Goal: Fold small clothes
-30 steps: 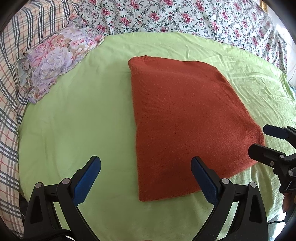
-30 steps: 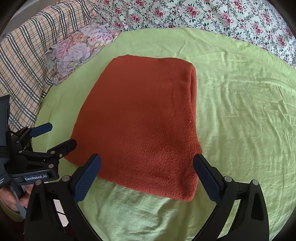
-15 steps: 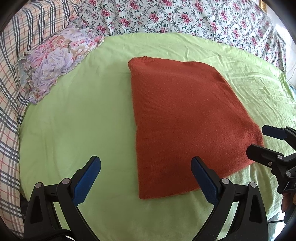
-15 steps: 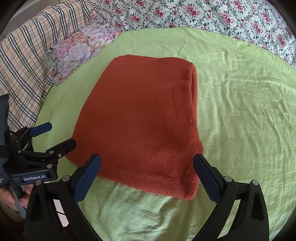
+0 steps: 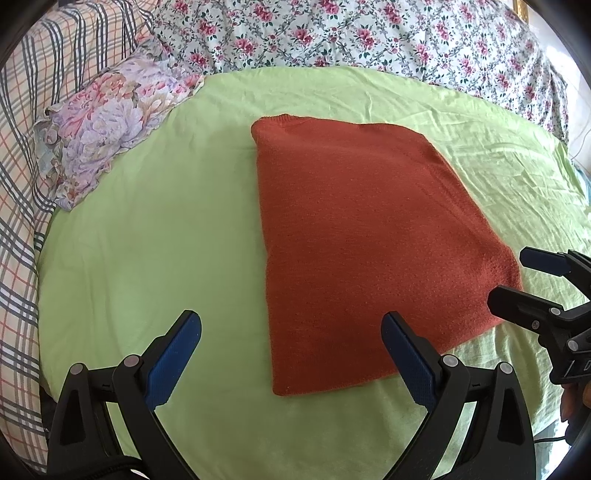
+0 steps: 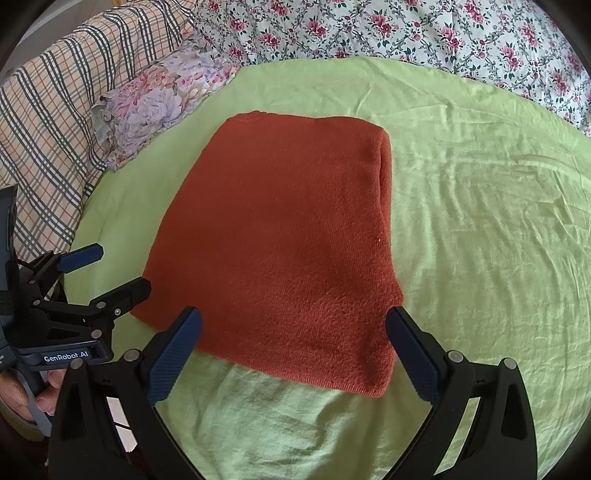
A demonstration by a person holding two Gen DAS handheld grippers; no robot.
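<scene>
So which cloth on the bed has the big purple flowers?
The small frilly pillowcase at the green sheet's far left edge. The cover behind has tiny pink roses, and the blanket beside it is checked.

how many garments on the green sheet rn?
1. A folded rust-red knit garment lies mid green sheet, between the left gripper and right gripper, both open, neither holding it. Nothing else visible.

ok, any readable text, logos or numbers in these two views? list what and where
"GenRobot.AI": white label on the body of the left gripper, seen in the right wrist view.
A cut-off character on the right gripper body at the left wrist view's edge: not readable.
Nothing on the orange knit garment, green sheet or patterned bedding.
</scene>
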